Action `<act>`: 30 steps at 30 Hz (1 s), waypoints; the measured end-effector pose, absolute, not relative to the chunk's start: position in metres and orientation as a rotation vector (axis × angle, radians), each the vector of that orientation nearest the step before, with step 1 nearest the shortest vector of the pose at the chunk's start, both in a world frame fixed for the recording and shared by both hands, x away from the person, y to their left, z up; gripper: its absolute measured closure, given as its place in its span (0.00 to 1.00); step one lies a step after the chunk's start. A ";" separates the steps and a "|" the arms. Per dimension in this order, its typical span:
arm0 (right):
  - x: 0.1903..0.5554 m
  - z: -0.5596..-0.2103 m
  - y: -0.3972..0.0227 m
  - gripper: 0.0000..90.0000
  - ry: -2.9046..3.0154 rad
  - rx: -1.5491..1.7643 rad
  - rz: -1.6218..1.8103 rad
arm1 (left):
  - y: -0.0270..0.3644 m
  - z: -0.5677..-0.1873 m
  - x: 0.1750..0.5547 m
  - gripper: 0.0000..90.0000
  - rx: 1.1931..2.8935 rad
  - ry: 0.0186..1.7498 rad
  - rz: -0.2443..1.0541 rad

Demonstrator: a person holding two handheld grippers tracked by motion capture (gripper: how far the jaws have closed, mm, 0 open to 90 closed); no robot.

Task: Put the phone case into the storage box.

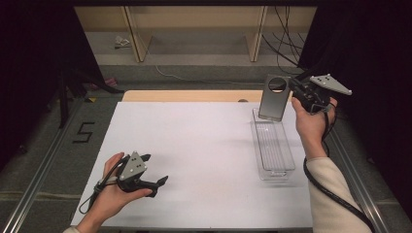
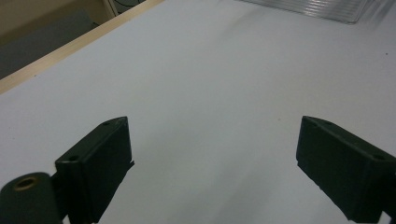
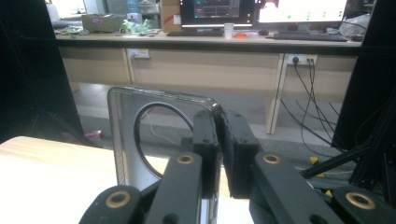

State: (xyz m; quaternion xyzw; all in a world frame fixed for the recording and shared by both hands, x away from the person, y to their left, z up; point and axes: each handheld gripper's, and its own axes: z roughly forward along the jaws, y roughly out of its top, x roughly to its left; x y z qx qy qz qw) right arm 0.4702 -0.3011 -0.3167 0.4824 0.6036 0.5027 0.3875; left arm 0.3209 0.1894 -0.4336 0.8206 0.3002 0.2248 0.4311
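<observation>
table [image 1: 194,145] white, pale wood edge | tray [image 1: 273,145] clear, ribbed | phone case [image 1: 273,99] grey | jaws black

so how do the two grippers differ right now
The left gripper is open with nothing between its jaws; the right gripper is shut on the edge of a grey phone case. The left one sits low over the white table near the person; the right one is raised above the far end of the clear tray. Both are black, each held in a hand.

Left gripper [image 1: 154,175] rests low with fingers [image 2: 95,163] spread; right gripper [image 1: 293,87] is raised, fingers clamped.
</observation>
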 end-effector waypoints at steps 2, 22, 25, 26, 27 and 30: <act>0.470 -0.317 -0.301 0.94 1.534 1.227 1.280 | 0.189 -0.434 0.321 0.11 2.046 0.748 0.561; 0.476 -0.317 -0.299 0.94 1.536 1.216 1.272 | 0.190 -0.434 0.321 0.11 2.049 0.745 0.561; 0.478 -0.318 -0.299 0.94 1.538 1.214 1.266 | 0.190 -0.434 0.321 0.11 2.046 0.747 0.561; 0.478 -0.319 -0.299 0.94 1.538 1.216 1.265 | 0.190 -0.434 0.321 0.11 2.047 0.747 0.562; 0.479 -0.319 -0.299 0.94 1.538 1.216 1.264 | 0.190 -0.434 0.321 0.11 2.048 0.747 0.561; 0.480 -0.319 -0.299 0.94 1.535 1.215 1.265 | 0.190 -0.434 0.321 0.11 2.047 0.746 0.562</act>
